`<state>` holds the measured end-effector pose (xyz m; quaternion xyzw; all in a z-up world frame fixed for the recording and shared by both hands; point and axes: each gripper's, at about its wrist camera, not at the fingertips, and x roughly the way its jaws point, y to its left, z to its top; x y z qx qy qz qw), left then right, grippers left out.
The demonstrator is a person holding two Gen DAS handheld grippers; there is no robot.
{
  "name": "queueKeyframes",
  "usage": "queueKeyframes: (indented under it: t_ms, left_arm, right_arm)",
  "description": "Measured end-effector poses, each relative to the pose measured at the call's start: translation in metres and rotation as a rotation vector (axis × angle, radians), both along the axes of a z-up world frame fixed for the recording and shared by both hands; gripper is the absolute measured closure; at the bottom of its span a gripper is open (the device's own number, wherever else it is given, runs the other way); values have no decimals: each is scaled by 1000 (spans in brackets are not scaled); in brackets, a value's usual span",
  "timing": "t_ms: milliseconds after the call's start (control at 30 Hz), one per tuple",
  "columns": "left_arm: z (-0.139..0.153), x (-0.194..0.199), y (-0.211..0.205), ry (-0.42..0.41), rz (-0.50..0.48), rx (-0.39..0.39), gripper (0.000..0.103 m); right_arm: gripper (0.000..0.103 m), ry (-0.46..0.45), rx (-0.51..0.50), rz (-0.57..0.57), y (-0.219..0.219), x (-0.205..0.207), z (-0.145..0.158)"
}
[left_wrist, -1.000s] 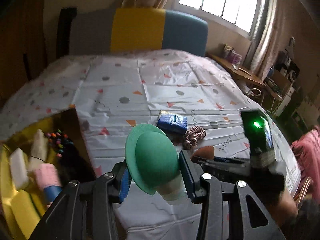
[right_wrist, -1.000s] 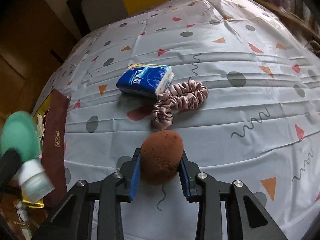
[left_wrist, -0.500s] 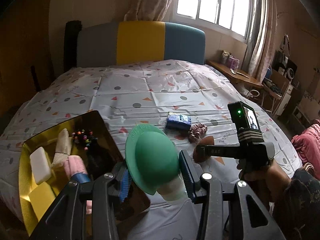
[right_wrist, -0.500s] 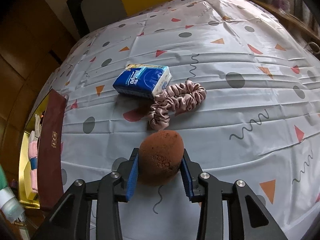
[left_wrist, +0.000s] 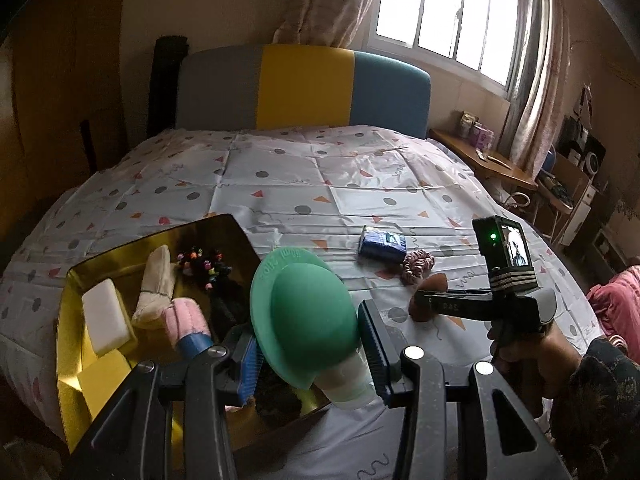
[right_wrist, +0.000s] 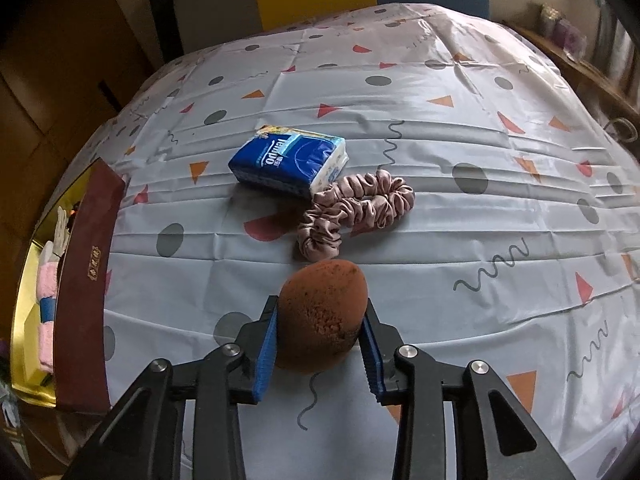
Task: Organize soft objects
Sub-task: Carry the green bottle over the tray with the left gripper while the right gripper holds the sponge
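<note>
Since a second ago, your left gripper (left_wrist: 308, 364) is drawing back from the bed (left_wrist: 360, 176), so the gold-lined box (left_wrist: 70, 320) is now showing nearly whole beneath it. You are keeping its fingers (left_wrist: 370, 350) clamped on the green silicone bottle (left_wrist: 308, 320), which is hanging over the near corner of the box. Your right gripper (right_wrist: 318, 354) is staying almost where it was; its jaws have just been shifting slightly, closing a little, with the brown sponge (right_wrist: 322, 314) squeezed between the pads, low over the bedsheet and possibly resting on it.

Several soft things are already lying in the box: a white sponge (left_wrist: 104, 318), a yellow one (left_wrist: 106, 372), a cream sock (left_wrist: 154, 284), a pink sock (left_wrist: 186, 320) and a dark beaded bundle (left_wrist: 204, 260). You are, by the look of it, over halfway through. The bottle and the brown sponge are still in your fingers, not yet dropped in. Left on the bed are the blue tissue pack (right_wrist: 288, 160) and the pink scrunchie (right_wrist: 352, 210), touching each other just beyond the sponge.
</note>
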<state>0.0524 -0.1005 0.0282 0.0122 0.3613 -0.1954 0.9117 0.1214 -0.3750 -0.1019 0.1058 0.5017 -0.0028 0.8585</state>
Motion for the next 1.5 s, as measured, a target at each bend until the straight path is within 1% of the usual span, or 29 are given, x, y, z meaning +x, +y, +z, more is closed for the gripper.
queueKeyframes:
  t_ms: [167,233,333,433,500,600,700,767,867,967,1067,1133,1233,1267,1333,1400,1433,1500]
  left_arm:
    - [3,1,30,18,47,-23,58]
    - [5,-1,45,14,78,-33,58]
    - [7,0,74,33,130,-60,58]
    - [5,1,104,23,190,-54,58]
    - [-4,7,126,50,240,-57,58]
    - [-24,19,155,119,308,-74,58]
    - [-36,32,176,169,354,-96,58]
    - [-39,42,182,180,364,-104,58]
    - [-42,64,190,223,367,-166,58]
    - [-45,87,188,228,352,-177,58]
    - [-54,121,181,266,325,-135,57]
    - [-64,141,177,303,314,-88,57]
    - [-78,162,174,328,312,-46,55]
    - [-82,168,173,329,303,-34,51]
    - [-88,174,173,332,321,1,47]
    - [-86,172,177,328,324,-16,44]
    - [-83,169,178,314,324,-18,38]
    - [-75,160,179,280,335,0,37]
  right_arm:
    - [66,-4,-29,15,3,0,0]
    - [66,-6,-37,19,5,1,0]
    - [66,-3,-32,23,5,1,-1]
    - [66,-5,-44,29,6,0,0]
    - [66,-7,-55,34,7,0,1]
    - [66,-5,-63,37,8,-1,1]
    - [66,-7,-73,42,9,-2,2]
    - [66,-7,-75,45,10,-1,1]
    - [66,-6,-73,47,10,-1,1]
    - [66,-5,-73,47,10,-1,2]
    - [66,-5,-77,44,9,-1,1]
    - [66,-5,-81,47,10,0,1]
    - [66,-3,-84,49,11,0,1]
    - [66,-2,-82,49,10,1,1]
    - [66,-1,-85,50,11,1,1]
    - [66,-1,-87,50,11,1,1]
    - [66,-1,-90,51,11,1,1]
    - [66,-1,-98,55,12,1,0]
